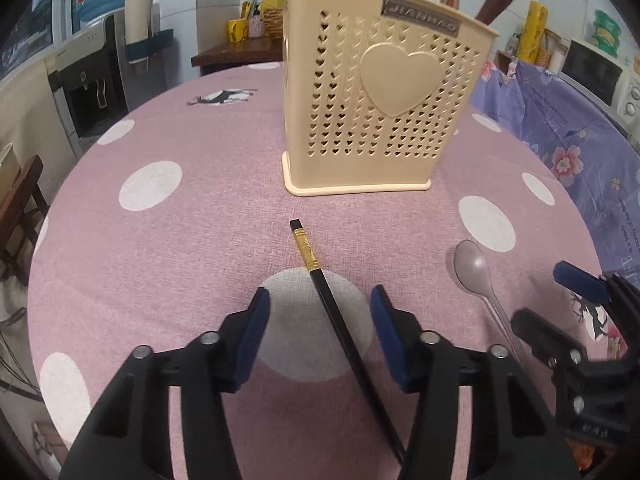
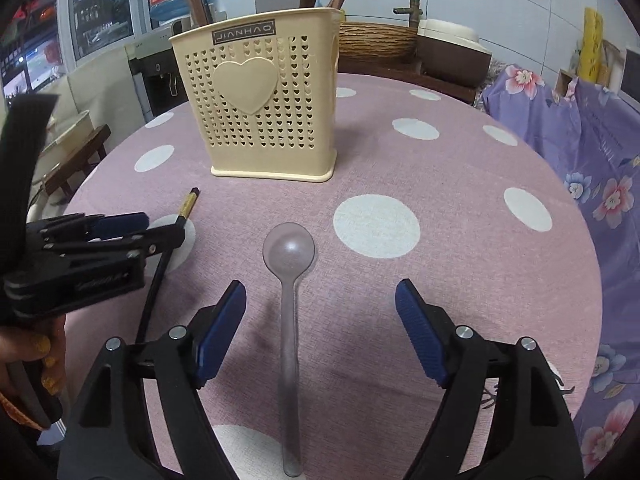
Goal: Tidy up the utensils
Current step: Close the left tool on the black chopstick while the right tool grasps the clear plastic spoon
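L gripper (image 1: 320, 312) agape over thin, stiff chopstick (image 1: 336, 312); R gripper (image 2: 320, 312) agape over light, slick spoon (image 2: 289, 256). Grip mid-shaft/handle.

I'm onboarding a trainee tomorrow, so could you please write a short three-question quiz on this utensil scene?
1. True or false: the left gripper is shut on the black chopstick.
2. Which utensil lies between the open fingers of the right gripper? A) a fork B) the translucent spoon C) a knife
3. Fill in: the raised shape on the front of the beige utensil holder is a ____.

Key
1. False: its jaws are open, with the chopstick lying on the tablecloth between them.
2. B: the spoon lies with its bowl pointing toward the holder.
3. Heart.
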`<state>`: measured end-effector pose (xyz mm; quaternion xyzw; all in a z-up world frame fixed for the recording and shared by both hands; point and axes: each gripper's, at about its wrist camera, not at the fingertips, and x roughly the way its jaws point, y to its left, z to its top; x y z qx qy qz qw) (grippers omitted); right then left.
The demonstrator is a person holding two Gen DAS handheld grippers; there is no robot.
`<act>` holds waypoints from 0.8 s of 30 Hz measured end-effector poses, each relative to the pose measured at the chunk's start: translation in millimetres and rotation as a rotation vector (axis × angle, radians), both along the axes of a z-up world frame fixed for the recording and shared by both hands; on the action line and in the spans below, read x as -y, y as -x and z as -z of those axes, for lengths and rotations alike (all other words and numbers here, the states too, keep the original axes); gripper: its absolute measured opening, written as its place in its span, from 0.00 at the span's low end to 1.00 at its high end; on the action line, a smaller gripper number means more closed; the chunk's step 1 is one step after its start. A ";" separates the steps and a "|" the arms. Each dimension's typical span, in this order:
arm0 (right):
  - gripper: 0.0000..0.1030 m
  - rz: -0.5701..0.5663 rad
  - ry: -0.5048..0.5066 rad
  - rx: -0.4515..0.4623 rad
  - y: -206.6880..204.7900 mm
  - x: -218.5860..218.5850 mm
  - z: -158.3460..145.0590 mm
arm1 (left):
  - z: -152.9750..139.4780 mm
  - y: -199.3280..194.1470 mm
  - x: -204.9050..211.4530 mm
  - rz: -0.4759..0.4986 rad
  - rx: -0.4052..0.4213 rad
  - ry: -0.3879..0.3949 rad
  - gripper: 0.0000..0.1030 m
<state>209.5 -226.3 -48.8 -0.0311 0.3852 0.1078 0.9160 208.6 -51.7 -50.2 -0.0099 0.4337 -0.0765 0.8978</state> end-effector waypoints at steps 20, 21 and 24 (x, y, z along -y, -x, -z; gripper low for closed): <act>0.75 -0.044 0.048 -0.100 -23.9 -22.6 16.0 | 2.9 -22.8 -5.9 0.000 -0.028 -0.016 0.10; 0.75 -0.043 0.051 -0.107 -27.1 -23.0 17.1 | 3.0 -22.1 -5.8 0.003 -0.028 -0.016 0.10; 0.75 -0.043 0.061 -0.124 -33.3 -23.7 18.8 | 3.0 -20.9 -8.4 0.008 -0.027 -0.002 0.10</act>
